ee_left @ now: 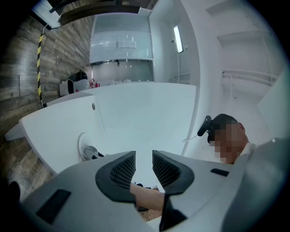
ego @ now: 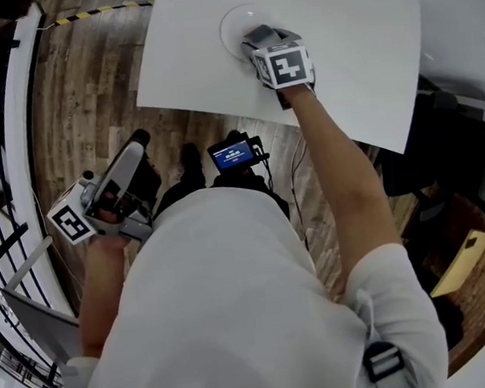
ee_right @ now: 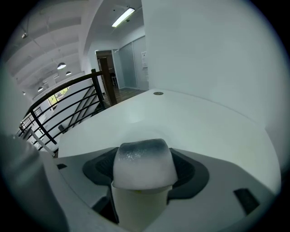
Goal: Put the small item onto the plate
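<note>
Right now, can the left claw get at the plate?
Probably not as is. The left claw hangs open and empty over the floor, off the edge of the table and short of the plate. The right claw, shut on the small item, sits right over the plate and crowds it.

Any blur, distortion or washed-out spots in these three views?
Head view: fisheye curves the floorboards; the white plate barely stands out from the white table. Left gripper view: dark vignetted corners. Right gripper view: small item close up, softly blurred.
</note>
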A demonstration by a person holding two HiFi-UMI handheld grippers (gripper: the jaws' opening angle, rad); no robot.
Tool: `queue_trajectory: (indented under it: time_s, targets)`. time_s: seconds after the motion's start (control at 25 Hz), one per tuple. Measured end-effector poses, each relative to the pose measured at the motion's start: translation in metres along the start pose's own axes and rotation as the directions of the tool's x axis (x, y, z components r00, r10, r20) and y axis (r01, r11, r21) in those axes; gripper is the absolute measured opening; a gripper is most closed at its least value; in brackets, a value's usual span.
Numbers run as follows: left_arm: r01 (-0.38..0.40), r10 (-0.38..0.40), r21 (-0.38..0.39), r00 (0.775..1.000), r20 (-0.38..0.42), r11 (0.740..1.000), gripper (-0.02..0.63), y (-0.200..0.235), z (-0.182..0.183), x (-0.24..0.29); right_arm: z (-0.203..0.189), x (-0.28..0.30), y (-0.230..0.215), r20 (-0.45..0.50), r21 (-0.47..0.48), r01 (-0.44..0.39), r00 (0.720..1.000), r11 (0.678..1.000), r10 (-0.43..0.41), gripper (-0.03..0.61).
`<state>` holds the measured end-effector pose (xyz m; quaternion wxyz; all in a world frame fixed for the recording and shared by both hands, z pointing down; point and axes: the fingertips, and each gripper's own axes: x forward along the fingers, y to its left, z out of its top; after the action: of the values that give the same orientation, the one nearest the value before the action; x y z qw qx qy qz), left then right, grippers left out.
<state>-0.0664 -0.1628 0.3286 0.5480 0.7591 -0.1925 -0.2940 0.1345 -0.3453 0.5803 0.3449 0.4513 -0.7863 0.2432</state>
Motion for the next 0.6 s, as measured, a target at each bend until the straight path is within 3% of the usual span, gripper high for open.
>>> queue_trajectory:
  time_s: [0.2, 0.6]
  targets:
    - [-0.015, 0.015, 0.001, 1.000, 0.008, 1.000, 0.115, 0.004, 0.004, -0.002, 0.005, 0.015, -0.009, -0.014, -0.022, 0.051, 0.999, 0.998, -0.052, 0.325]
    - [-0.027, 0.027, 0.005, 1.000, -0.002, 1.000, 0.115, 0.001, -0.005, -0.004, -0.002, 0.022, -0.009, 0.025, -0.024, 0.067, 0.997, 0.997, -0.067, 0.325]
